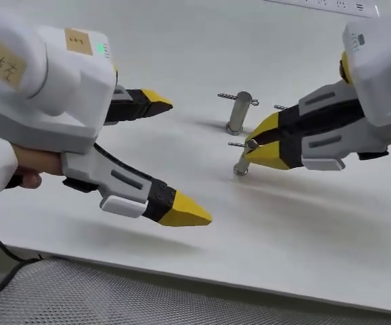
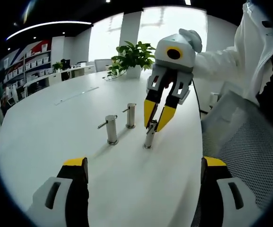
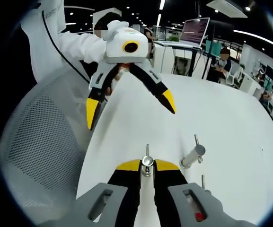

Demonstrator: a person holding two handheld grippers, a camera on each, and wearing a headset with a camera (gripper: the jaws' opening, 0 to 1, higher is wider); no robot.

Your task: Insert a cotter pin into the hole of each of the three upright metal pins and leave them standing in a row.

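Observation:
Three upright metal pins stand in a row on the white table. The near pin (image 1: 241, 166) (image 2: 149, 135) (image 3: 147, 161) has a cotter pin (image 1: 236, 143) (image 3: 147, 150) poking out of its top hole. My right gripper (image 1: 253, 145) (image 2: 155, 120) (image 3: 147, 166) is shut on that cotter pin's other end, tips against the pin's head. The middle pin (image 1: 238, 115) (image 2: 130, 115) (image 3: 193, 156) carries a cotter pin (image 1: 230, 97). The far pin (image 2: 111, 128) (image 3: 203, 183) also has one through it. My left gripper (image 1: 175, 156) (image 2: 143, 163) (image 3: 129, 101) hangs wide open, apart from the pins.
The white table (image 1: 283, 230) runs on to the right and back. A grey mesh chair (image 1: 114, 291) (image 3: 41, 142) sits at the table's near edge. A potted plant (image 2: 131, 59) stands at the far end of the table.

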